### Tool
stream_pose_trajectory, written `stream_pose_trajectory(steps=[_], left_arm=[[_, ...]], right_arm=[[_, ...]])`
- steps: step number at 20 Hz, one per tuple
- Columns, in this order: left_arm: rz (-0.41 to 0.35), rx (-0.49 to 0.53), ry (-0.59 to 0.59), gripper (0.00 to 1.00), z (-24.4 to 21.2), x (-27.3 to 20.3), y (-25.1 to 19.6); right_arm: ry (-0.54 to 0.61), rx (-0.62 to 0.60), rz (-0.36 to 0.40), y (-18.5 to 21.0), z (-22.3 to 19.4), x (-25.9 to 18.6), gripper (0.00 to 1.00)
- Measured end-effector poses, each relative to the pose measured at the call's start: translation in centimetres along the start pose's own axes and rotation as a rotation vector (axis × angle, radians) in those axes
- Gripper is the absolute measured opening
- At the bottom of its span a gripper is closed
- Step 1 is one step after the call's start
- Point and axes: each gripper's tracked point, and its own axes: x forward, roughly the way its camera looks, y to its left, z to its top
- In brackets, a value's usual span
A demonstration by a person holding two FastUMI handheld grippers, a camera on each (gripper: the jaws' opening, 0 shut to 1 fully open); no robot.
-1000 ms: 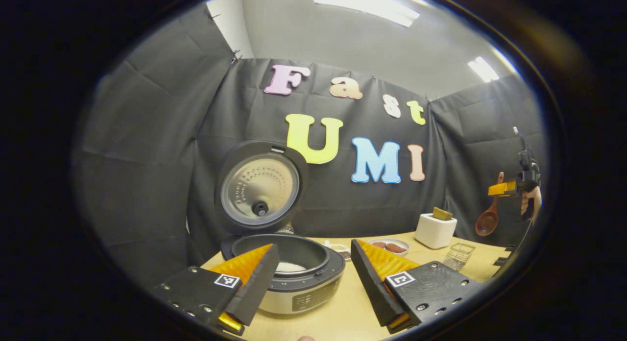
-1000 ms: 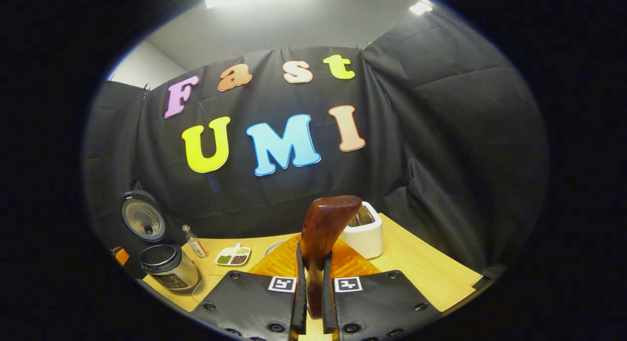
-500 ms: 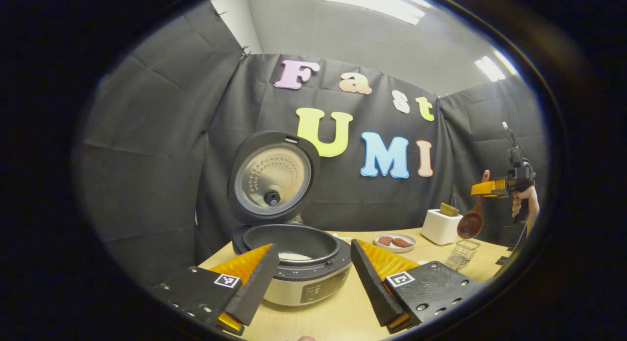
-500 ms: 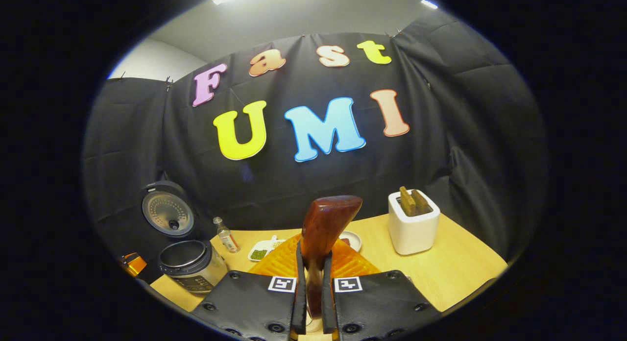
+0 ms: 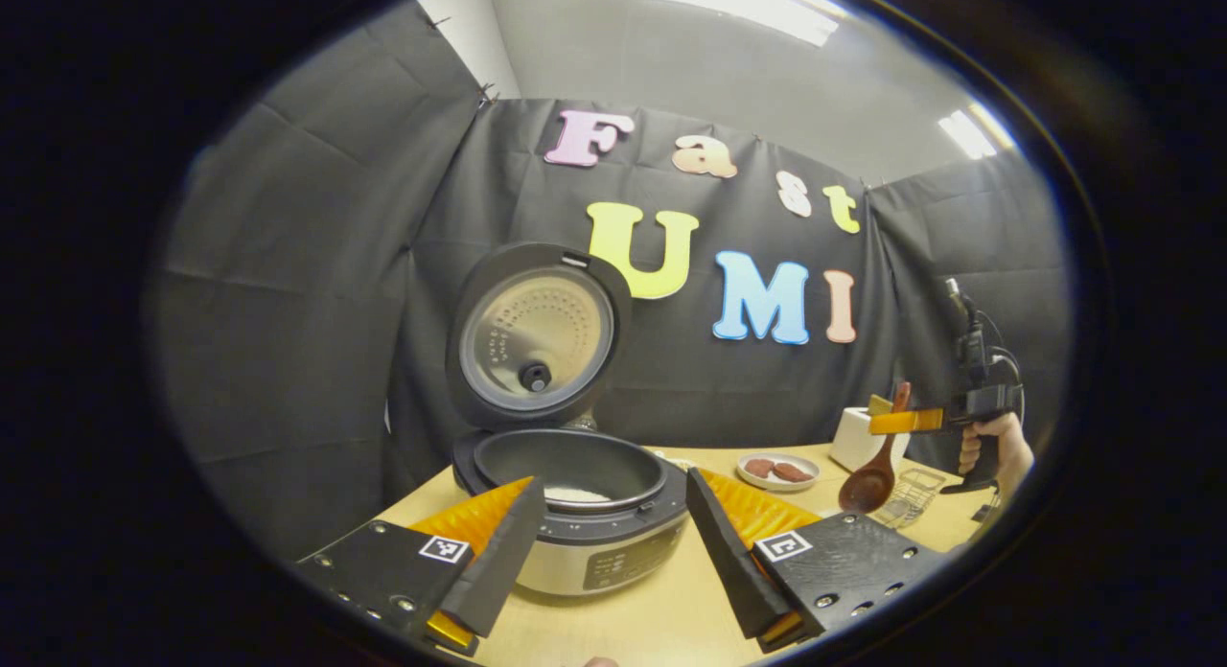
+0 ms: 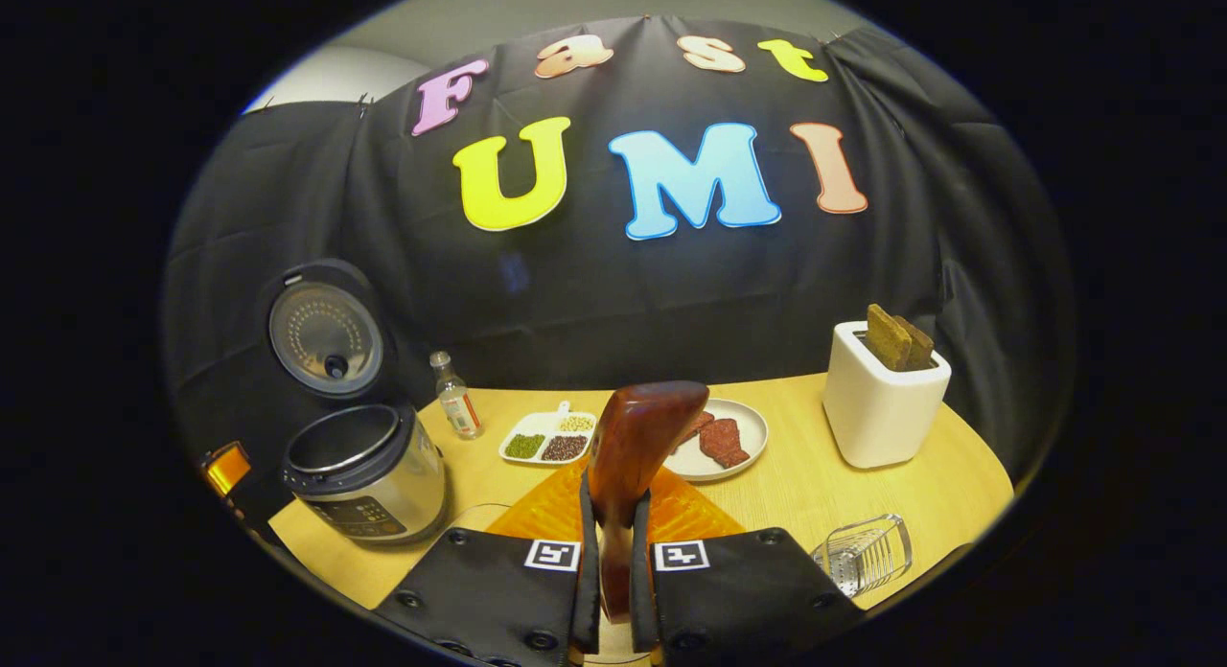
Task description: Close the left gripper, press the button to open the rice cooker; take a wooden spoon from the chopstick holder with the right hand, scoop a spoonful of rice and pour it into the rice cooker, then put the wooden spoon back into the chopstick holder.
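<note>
In the right gripper view, at the left of the frame, the silver round rice cooker stands on the pale wooden tabletop with its lid up. Right of it come a small clear bottle and a white divided dish of grains. At centre bottom the right tongs are clamped on the handle of the reddish-brown wooden spoon. Beyond sit a white plate of dark red slices, then a white toaster, and at lower right a clear wire-mesh chopstick holder. In the left gripper view the left tongs stand wide apart before the cooker, white rice low in its pot; at the right edge the spoon's bowl hangs downward just above the holder. The return to the holder looks like the step in hand, though I cannot tell whether the spoon is empty. The risk: the light holder could tip or slide if the bowl catches its rim at an angle, and the smooth handle could twist in so narrow a pinch.
</note>
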Motion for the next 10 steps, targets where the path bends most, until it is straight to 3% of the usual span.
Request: stream_pose_trajectory(steps=[7,10], left_arm=[[-0.017,-0.013,0.022,0.92,-1.2,0.5,-0.9],[-0.02,-0.022,0.029,0.92,-1.9,0.4,-0.8]], right_arm=[[0.023,-0.121,-0.053,0.4,-2.2,1.3,0.11],[0.057,-0.176,-0.049,1.4,-4.0,1.7,0.14]])
